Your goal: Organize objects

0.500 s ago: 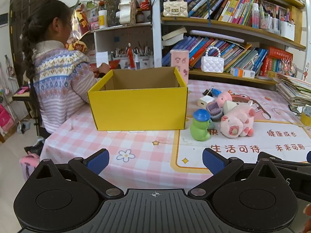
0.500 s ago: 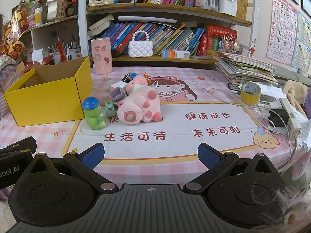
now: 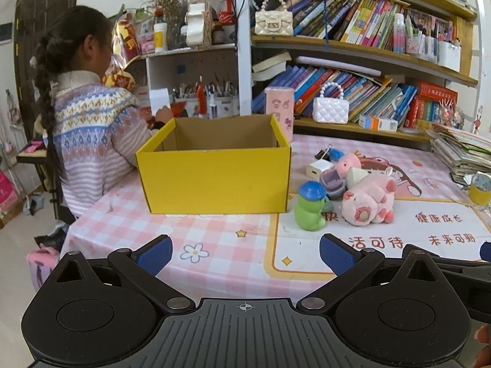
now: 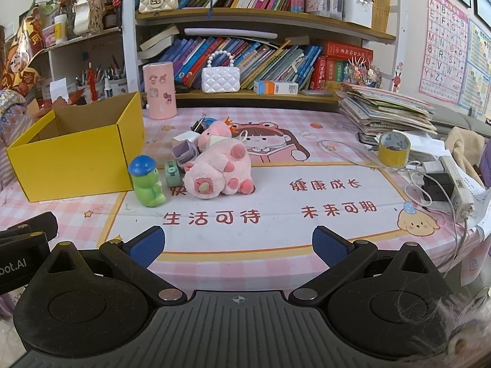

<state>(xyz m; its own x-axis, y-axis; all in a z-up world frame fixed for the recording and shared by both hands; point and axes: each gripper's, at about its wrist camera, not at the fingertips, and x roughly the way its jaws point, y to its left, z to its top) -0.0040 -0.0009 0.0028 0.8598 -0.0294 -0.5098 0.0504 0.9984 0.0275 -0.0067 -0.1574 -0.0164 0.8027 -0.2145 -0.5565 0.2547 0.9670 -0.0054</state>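
Yellow cardboard box [image 3: 214, 181] seen centre on pink checked table [image 3: 129, 224], open top. Green frog toy [image 3: 310, 207] and pink plush pig [image 3: 368, 201] placed just right of box. Left gripper [image 3: 245, 253] held wide, nothing gripped.

Right wrist view: box far left, frog toy beside it, pig touching small green item [image 4: 172, 173]. Tape roll [image 4: 394, 148] noted far right. Right gripper [image 4: 237, 245] spread wide, nothing held, near table edge.

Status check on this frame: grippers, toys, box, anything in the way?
Left gripper and right gripper: jaws open, empty. Toy pile untouched beside yellow box. Path clear.
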